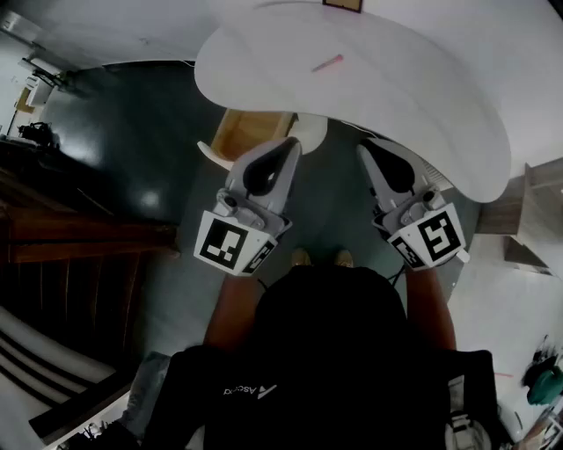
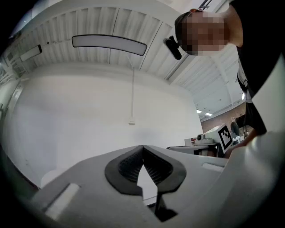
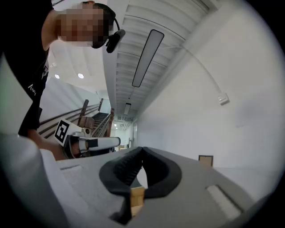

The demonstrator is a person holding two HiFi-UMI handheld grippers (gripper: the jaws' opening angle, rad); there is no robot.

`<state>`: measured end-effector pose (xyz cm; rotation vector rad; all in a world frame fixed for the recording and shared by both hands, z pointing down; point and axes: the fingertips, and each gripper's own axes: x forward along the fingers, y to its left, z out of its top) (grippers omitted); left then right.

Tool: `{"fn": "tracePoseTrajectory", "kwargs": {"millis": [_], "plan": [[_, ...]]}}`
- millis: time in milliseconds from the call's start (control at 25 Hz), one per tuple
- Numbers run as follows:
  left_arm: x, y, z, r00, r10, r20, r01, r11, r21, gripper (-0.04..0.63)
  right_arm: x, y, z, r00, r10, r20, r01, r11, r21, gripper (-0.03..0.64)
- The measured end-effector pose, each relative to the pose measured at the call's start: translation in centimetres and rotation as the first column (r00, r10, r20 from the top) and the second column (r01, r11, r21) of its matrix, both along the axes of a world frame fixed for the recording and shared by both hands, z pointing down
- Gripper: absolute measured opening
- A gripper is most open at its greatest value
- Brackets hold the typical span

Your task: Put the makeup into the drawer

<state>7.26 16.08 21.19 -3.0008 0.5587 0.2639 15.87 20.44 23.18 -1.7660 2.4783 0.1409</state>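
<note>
A thin pink makeup stick [image 1: 327,63] lies on the white table [image 1: 422,97], far from both grippers. Under the table's near edge sits a light wooden open box [image 1: 251,132], which may be the drawer. My left gripper [image 1: 290,143] and right gripper [image 1: 365,145] are held side by side in front of me, tips at the table's edge, pointing slightly upward. In the left gripper view the left gripper [image 2: 142,148] has its dark pads meeting at the tip with nothing held. The right gripper [image 3: 142,150] looks the same in its own view, shut and empty.
A dark floor [image 1: 132,132] lies to the left, with dark wooden stairs [image 1: 79,242] beyond. A pale cabinet [image 1: 538,206] stands at the right. A small wooden frame [image 1: 343,4] sits at the table's far edge. My shoes [image 1: 321,257] show below the grippers.
</note>
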Motion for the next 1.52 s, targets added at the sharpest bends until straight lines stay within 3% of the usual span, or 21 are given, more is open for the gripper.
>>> {"fn": "tracePoseTrajectory", "kwargs": {"millis": [520,800,1240,1520], "plan": [[-2.0,-2.3,0.4,1.0,0.002,-0.005,-0.002,1.0,-0.009,0.011,-1.4,-2.2,0.4,1.0,-0.008,0.011,0.008,1.0,-0.012,0.003],[-3.5,-5.1,0.6,0.999,0.024,-0.023,-0.024,1.0,-0.014,0.011,-1.7,-5.0,0.4,0.999,0.017,-0.033,-0.018,0.999,-0.039,0.003],[-5.7,-11.3,1.3,0.998,0.038,-0.047,-0.039,0.999,-0.022,0.011,-2.2,-11.0,1.5,0.985,0.034,-0.166,-0.049,0.995,-0.086,0.003],[-3.0,-15.8,2.0,1.0,0.01,-0.027,-0.01,1.0,-0.025,0.011,1.9,-16.6,2.0,0.951,-0.021,-0.307,-0.009,0.995,-0.098,0.003]]}}
